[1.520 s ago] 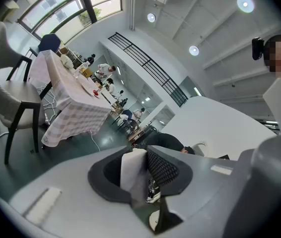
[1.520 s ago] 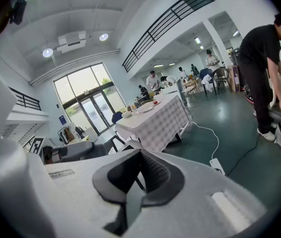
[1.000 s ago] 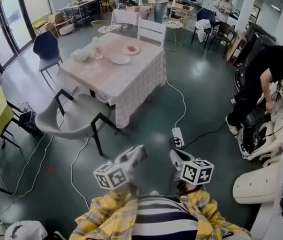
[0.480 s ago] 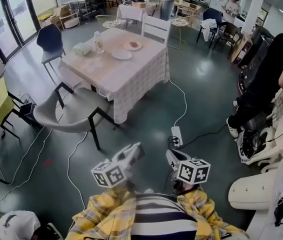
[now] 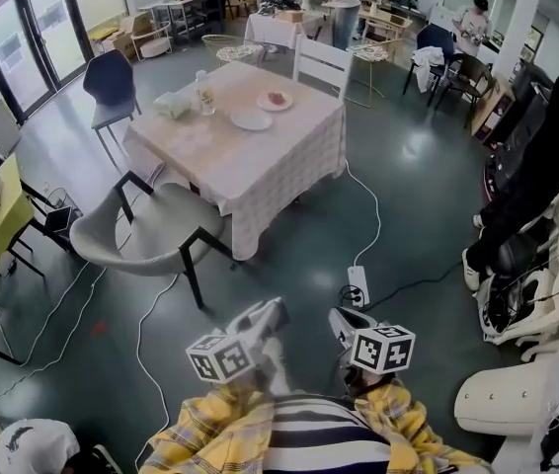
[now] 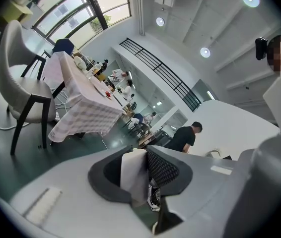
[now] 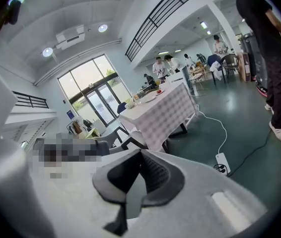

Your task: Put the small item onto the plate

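Observation:
A white plate (image 5: 252,119) and a second plate with pinkish food (image 5: 276,100) lie on the checked-cloth table (image 5: 260,166), far ahead of me. I hold both grippers close to my chest. My left gripper (image 5: 270,311) is shut on a small white item (image 6: 132,175), pinched upright between its dark pads (image 6: 163,167). My right gripper (image 5: 339,317) points at the floor, its tips (image 7: 139,155) touching with nothing between them. The table (image 7: 163,110) also appears in the right gripper view, well beyond the jaws.
A grey chair (image 5: 146,235) stands at the table's near corner, a blue chair (image 5: 112,77) to its left and a white chair (image 5: 321,62) behind it. A power strip (image 5: 359,286) and cables lie on the floor. A person in black (image 5: 556,136) bends at right.
The table and chairs have slid slightly lower and rightward in the head view as I come closer. Both grippers stay near my chest, and the left keeps its hold.

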Demonstrator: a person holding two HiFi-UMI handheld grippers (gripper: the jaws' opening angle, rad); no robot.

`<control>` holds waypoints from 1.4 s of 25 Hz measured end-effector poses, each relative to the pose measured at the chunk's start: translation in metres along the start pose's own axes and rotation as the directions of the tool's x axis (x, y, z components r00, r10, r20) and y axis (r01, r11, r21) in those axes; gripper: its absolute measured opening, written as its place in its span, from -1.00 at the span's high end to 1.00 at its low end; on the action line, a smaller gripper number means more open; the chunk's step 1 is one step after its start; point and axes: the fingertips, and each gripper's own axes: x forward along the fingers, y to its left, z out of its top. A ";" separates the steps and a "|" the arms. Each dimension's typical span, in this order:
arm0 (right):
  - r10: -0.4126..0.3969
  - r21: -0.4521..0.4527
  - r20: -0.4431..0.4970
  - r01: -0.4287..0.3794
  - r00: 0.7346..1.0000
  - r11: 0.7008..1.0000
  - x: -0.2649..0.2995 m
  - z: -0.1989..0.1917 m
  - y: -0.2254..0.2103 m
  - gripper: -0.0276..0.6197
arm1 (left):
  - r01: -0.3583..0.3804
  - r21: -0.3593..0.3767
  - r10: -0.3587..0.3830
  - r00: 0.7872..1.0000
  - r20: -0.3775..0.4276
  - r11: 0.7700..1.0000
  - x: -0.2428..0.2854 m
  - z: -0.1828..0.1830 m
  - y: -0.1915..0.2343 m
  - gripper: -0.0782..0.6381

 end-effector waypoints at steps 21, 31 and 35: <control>-0.069 -0.057 -0.047 0.066 0.997 0.996 0.138 0.112 0.000 0.91 | 0.038 0.018 -0.038 0.999 -0.018 0.999 0.090 0.120 0.084 0.54; -0.026 -0.093 -0.052 0.021 0.998 0.995 0.194 0.167 -0.015 0.91 | 0.018 0.014 -0.018 0.999 0.035 1.000 0.131 0.156 0.101 0.54; 0.004 -0.110 -0.055 -0.010 0.998 0.994 0.219 0.201 -0.032 0.91 | -0.014 0.007 0.014 0.997 0.076 1.000 0.163 0.177 0.111 0.54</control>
